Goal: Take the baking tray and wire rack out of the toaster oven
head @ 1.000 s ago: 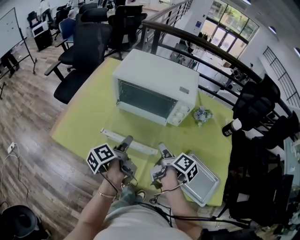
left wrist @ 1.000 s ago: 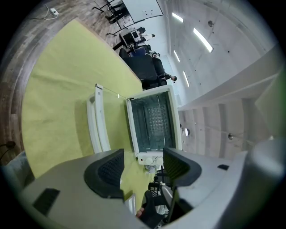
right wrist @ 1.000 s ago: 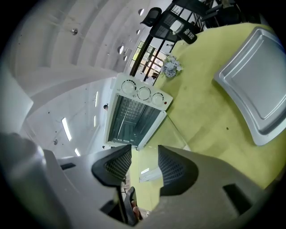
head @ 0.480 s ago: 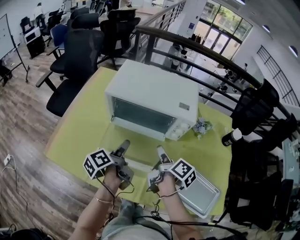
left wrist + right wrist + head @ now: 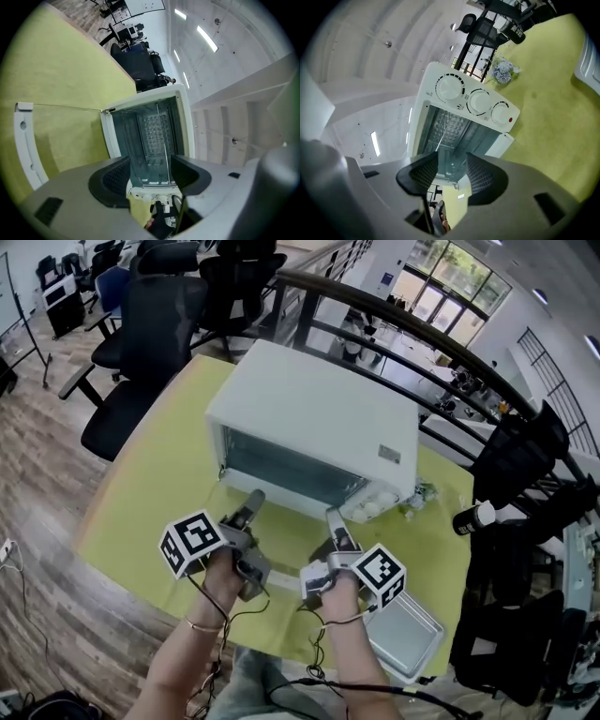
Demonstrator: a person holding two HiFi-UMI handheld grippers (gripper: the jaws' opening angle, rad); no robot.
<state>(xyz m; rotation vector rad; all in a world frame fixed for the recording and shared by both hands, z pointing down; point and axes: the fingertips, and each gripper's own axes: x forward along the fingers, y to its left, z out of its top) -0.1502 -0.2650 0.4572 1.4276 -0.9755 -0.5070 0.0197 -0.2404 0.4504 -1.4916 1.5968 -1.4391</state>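
The white toaster oven [image 5: 314, 427] stands on the yellow-green table with its glass door folded down flat; the door's white handle [image 5: 22, 145] lies toward me. Inside the cavity a thin wire rack [image 5: 167, 140] shows edge-on, and its wires [image 5: 444, 125] also appear in the right gripper view. A silver baking tray [image 5: 410, 638] lies on the table at the right, beside my right hand. My left gripper [image 5: 251, 505] [image 5: 147, 171] and right gripper [image 5: 334, 521] [image 5: 450, 171] both point at the oven mouth. Both are open with nothing between the pads.
Three dials [image 5: 478, 101] sit on the oven's right side. A small flower pot [image 5: 422, 495] and a black bottle [image 5: 476, 517] stand at the right. Black office chairs [image 5: 150, 343] and a dark railing [image 5: 394, 324] lie beyond the table.
Both grippers have moved forward toward the oven mouth, side by side, over the folded-down door. The oven now looks larger and nearer. Jaws unchanged.
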